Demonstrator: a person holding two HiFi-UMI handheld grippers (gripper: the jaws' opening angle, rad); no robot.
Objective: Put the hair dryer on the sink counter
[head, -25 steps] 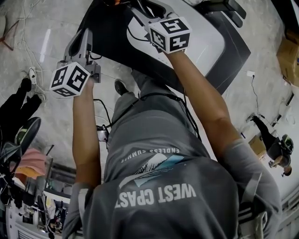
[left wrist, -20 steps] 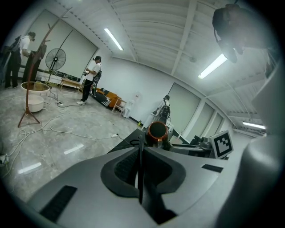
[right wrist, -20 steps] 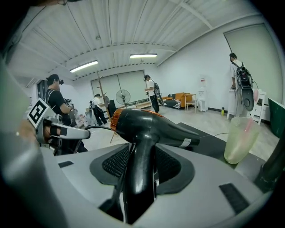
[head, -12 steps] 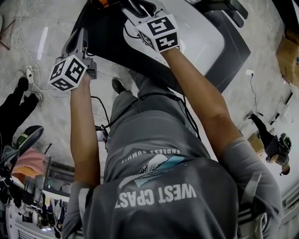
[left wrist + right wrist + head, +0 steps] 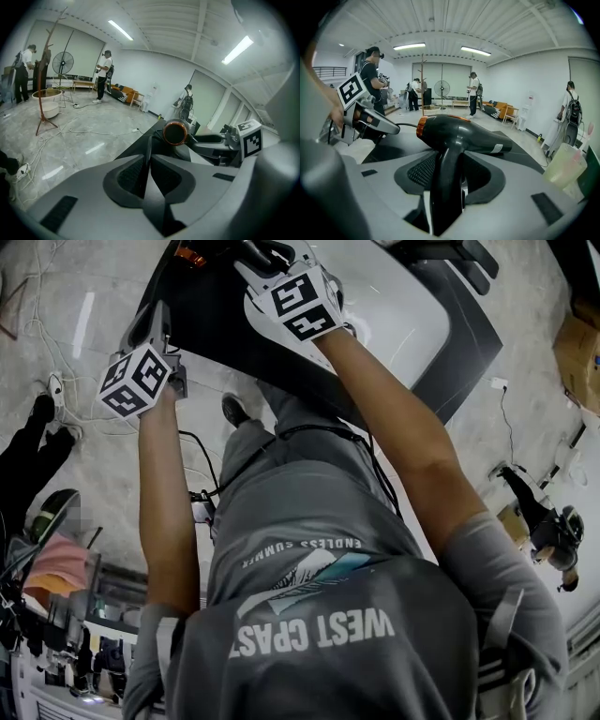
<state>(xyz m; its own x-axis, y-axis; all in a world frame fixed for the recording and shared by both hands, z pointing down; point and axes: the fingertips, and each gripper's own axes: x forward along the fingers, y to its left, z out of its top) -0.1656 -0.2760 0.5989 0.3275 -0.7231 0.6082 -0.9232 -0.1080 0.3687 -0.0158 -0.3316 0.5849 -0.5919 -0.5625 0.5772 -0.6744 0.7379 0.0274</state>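
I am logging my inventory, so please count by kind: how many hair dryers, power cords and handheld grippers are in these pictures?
Black hair dryer with an orange ring: 1
Thin black power cord: 1
Grey handheld grippers: 2, the left gripper and the right gripper
Total: 4

Upside-down "WEST COAST" and "ENDLESS SUMMER" on the person's grey T-shirt [image 5: 309, 521].

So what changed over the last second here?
Both grippers slid up the head view, toward the counter. The right gripper went further and rolled, so its cube shows turned faces; the left gripper shifted only slightly. Nothing was taken or let go: the right grips the dryer by its handle, the left pinches its cord. The counter stayed put.
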